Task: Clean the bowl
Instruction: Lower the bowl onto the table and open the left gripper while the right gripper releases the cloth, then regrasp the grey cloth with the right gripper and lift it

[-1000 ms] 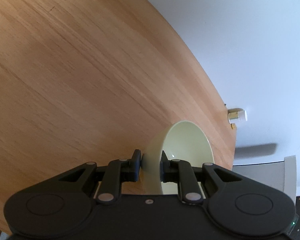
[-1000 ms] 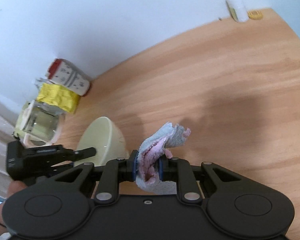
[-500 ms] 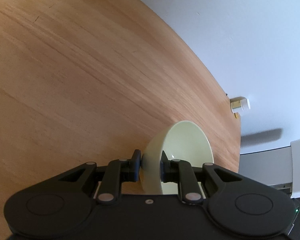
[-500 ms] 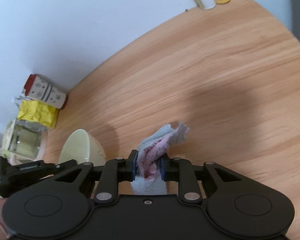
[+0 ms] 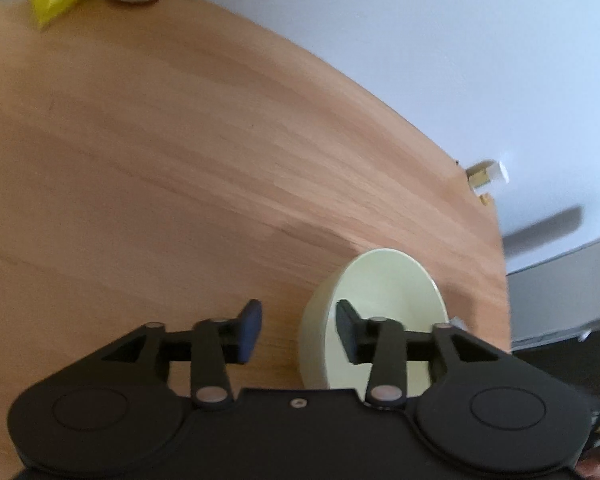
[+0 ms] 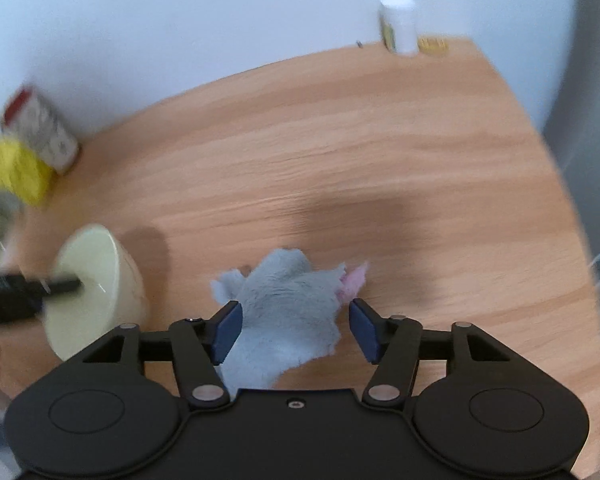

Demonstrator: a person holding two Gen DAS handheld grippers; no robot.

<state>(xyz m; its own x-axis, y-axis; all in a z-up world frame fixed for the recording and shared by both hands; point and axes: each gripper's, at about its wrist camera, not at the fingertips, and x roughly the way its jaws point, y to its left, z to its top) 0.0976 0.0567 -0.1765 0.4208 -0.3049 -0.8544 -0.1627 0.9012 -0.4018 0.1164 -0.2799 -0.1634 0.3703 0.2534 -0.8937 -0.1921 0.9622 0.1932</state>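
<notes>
Right wrist: cloth between spread tool fingers.

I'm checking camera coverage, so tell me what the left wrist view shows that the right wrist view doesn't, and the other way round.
Only the left wrist view shows the left gripper whole, jaws wide apart, one finger inside the bowl and the other outside its wall. Only the right wrist view shows the grey and pink cloth lying on the table between the open jaws of the right gripper. Both show the pale green bowl, the wooden table, the yellow packet and the white bottle by the wall.
</notes>
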